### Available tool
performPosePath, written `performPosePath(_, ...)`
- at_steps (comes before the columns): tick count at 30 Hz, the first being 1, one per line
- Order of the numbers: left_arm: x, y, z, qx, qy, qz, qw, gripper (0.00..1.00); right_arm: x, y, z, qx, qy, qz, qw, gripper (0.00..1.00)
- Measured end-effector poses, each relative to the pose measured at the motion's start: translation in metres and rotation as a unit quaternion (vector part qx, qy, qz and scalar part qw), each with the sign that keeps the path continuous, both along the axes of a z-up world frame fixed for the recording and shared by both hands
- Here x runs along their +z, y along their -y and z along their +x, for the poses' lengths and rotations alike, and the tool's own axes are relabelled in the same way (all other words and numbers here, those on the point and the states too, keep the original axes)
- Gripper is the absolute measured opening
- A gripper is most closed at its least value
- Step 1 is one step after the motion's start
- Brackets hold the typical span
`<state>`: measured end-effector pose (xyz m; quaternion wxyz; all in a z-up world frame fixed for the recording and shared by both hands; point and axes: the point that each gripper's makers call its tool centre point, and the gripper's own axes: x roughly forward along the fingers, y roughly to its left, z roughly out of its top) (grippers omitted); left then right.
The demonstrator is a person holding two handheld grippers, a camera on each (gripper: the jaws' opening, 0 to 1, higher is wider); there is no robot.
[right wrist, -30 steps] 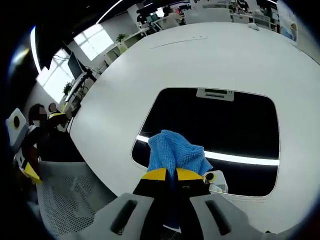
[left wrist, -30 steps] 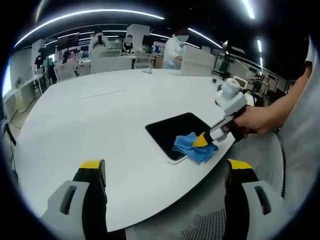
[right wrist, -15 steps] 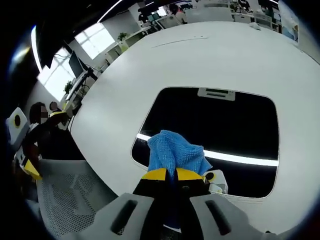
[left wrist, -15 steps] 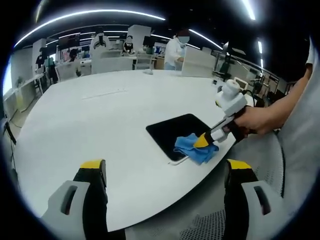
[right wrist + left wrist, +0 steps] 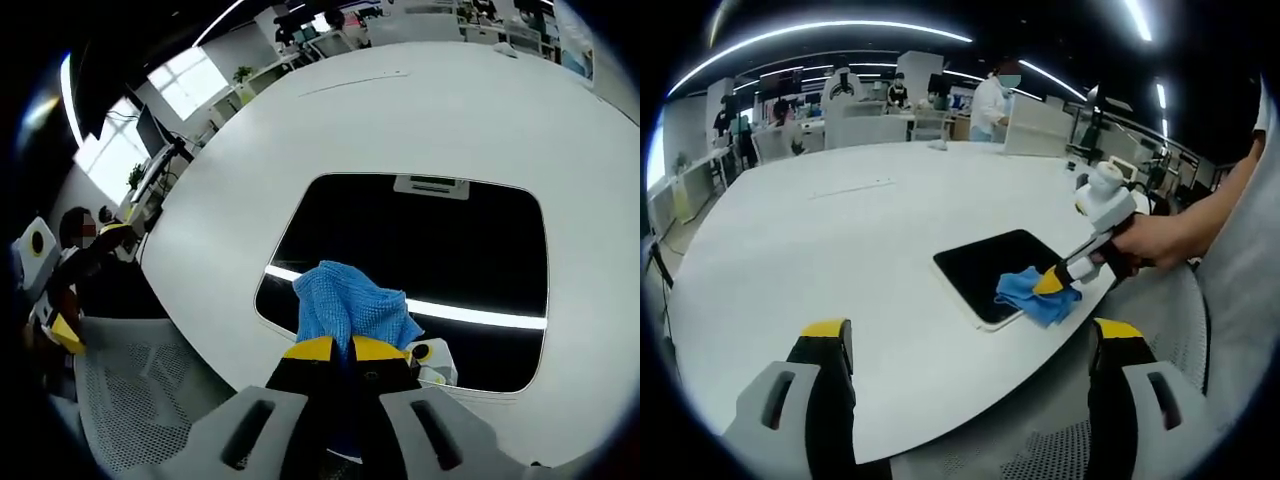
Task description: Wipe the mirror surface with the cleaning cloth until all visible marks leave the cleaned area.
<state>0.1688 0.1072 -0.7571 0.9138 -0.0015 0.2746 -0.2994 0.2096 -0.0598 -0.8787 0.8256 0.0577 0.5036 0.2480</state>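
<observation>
Jaws of the right gripper (image 5: 343,348) pinch the blue cloth (image 5: 350,304), pressed on the mirror's (image 5: 450,260) near edge at 6 o'clock. Mirror lies flat on the white table (image 5: 400,110), its long axis running 9 to 3 o'clock. Left gripper (image 5: 970,335) hangs apart-jawed off the table edge.

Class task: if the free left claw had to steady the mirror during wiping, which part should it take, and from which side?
Judging by the layout, the bare far edge of the mirror, approached from across the table: it lies flat, and the cloth and right claw occupy its near corner.
</observation>
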Motion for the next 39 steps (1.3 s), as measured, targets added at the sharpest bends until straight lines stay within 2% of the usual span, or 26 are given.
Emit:
performPosePath(9,0.002,0.001,0.0,0.002,0.0,-0.002,1.0,0.97,-0.001,0.011,-0.002,-0.005,-0.01,-0.001,0.9999,0.0)
performPosePath(27,-0.004,-0.002,0.001,0.002,-0.003,-0.003,1.0,0.96,-0.001,0.015,-0.003,-0.017,-0.016,0.01,0.9997,0.0)
performPosePath(39,-0.005,-0.002,0.001,0.0,-0.005,-0.002,1.0,0.96,-0.001,0.015,0.001,-0.008,0.0,-0.007,0.9999,0.0)
